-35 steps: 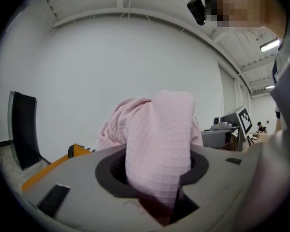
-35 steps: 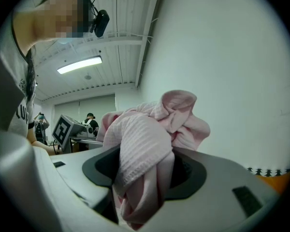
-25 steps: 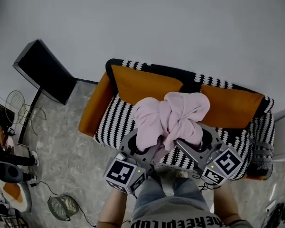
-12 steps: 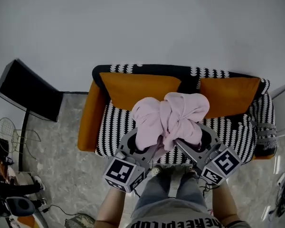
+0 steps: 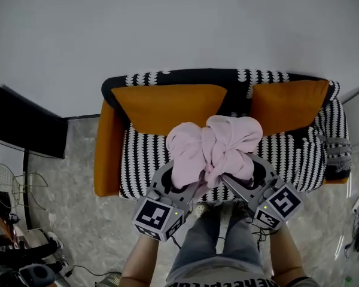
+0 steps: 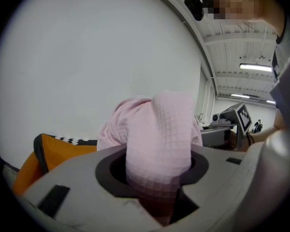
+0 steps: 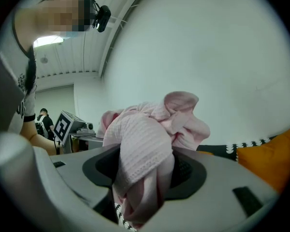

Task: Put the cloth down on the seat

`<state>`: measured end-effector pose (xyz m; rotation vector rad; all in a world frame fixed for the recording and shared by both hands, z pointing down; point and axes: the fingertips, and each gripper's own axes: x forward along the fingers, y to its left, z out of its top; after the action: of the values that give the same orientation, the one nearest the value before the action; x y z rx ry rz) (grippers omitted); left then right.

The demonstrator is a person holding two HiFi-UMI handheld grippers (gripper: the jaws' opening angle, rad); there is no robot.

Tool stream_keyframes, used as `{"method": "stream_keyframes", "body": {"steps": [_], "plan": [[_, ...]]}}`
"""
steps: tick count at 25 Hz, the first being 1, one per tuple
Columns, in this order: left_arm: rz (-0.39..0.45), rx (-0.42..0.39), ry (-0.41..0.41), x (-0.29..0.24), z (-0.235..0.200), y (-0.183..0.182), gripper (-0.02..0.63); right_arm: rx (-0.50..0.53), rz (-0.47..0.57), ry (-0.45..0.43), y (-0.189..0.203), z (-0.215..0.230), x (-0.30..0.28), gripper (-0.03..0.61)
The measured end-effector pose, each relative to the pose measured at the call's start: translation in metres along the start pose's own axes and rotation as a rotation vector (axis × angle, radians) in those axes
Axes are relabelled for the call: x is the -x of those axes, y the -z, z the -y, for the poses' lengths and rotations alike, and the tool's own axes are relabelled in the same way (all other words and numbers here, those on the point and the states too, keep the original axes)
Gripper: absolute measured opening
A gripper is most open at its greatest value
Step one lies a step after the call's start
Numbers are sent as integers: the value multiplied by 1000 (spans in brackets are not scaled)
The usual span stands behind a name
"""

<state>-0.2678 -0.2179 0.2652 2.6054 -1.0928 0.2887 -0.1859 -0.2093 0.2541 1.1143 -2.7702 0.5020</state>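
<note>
Centrally over seat [image 5: 142, 161] — cloth [image 5: 214, 147] clear of armrests [image 5: 105, 155]

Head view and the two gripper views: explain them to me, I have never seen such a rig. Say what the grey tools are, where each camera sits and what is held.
No robot here: a person stands before a sofa and holds a two-jaw hand tool in each hand, the left gripper and the right gripper. The cubes with square markers are part of the tools. The head view comes from a camera on the person's head, looking down. Each gripper view rides on its tool and looks along the jaws. Both tools are clamped on one bunched pink cloth, held up, not yet laid on the striped seat. Two orange cushions lean at the back.
</note>
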Motion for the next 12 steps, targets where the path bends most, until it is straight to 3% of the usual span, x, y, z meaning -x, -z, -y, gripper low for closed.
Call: {"method": "stream_keyframes", "body": {"steps": [12], "plan": [[-87,34,44,-33,-35,86,210,-56,-112,27,87,29,-38,276]]}}
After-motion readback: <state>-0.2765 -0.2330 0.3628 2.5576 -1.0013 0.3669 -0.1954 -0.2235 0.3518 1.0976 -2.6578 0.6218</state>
